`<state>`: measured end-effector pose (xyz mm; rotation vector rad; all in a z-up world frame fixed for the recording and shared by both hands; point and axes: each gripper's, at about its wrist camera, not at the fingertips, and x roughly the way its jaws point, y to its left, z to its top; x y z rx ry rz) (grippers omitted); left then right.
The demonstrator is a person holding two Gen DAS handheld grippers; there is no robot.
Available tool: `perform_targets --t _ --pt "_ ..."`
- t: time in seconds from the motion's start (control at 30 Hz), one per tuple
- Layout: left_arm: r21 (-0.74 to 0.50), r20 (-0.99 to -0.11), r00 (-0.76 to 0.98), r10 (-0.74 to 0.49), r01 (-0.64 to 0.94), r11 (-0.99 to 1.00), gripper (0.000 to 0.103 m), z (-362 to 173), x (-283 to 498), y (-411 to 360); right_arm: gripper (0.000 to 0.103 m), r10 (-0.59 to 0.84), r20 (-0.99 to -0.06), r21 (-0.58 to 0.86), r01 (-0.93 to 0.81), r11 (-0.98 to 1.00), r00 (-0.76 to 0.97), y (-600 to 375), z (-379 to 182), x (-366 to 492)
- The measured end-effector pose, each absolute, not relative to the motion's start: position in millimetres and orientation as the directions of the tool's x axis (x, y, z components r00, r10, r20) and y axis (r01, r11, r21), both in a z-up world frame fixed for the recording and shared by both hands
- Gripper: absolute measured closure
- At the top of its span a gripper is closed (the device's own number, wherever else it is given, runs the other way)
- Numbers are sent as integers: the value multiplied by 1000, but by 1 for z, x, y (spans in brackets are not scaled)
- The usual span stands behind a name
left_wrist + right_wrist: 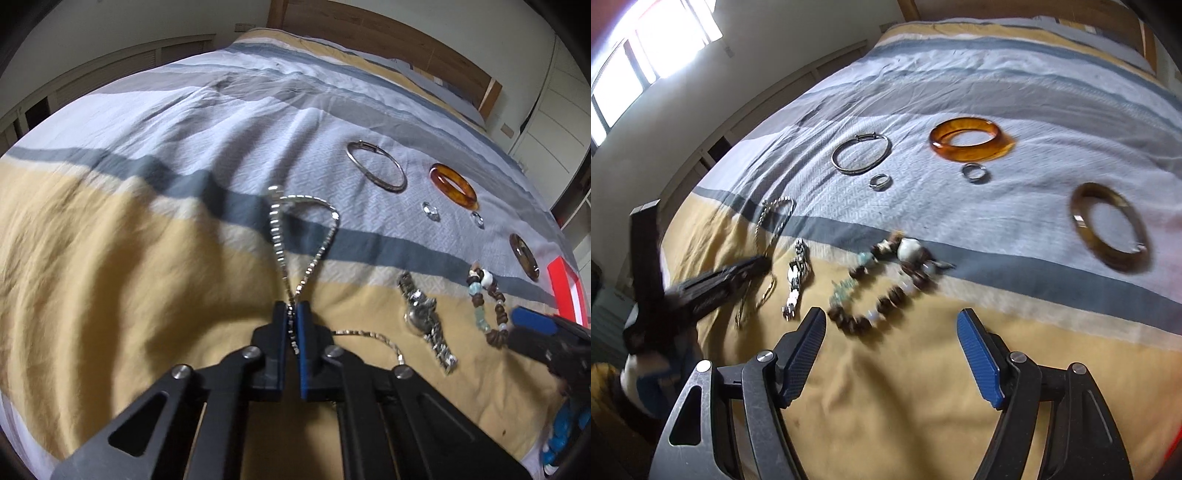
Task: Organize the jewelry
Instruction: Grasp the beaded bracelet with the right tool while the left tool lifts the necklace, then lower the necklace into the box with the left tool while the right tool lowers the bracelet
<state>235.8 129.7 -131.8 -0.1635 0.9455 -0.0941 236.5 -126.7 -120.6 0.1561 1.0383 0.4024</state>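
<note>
My left gripper (294,310) is shut on a silver chain necklace (281,236), whose loop lies ahead on the bed and whose tail (373,338) trails to the right. It shows in the right wrist view (764,264) at the left, with the chain (775,218). My right gripper (892,323) is open and empty just behind a beaded bracelet (882,280). Its blue pad (532,321) shows at the right of the left wrist view, next to the beaded bracelet (484,306). A silver watch (796,277) lies between chain and beads.
Further back on the striped bedspread (923,387) lie a silver bangle (860,155), an amber bangle (971,142), a dark brown bangle (1108,227) and two small rings (880,181) (975,172). A red-edged object (565,288) sits at the bed's right side. A wooden headboard (388,33) stands behind.
</note>
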Motion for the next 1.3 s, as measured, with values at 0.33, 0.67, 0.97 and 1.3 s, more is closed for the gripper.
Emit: perform_targets --t 0.33,0.67,0.97,1.3 --pt "-191 -793 592 -146 -14 981 99 -131 222 134 38 336 -828 255 -232 939 448 -103 -136 263" --pt "-194 -805 579 -133 -44 980 99 -117 199 133 92 302 -835 229 -209 951 461 -131 -128 239" --pt "-193 -777 613 -144 -14 981 99 -75 161 114 92 320 -793 232 -228 945 519 -158 -80 174" --pt "-163 -727 660 -191 103 981 99 -17 127 54 92 307 -717 251 -179 951 626 -216 -28 106"
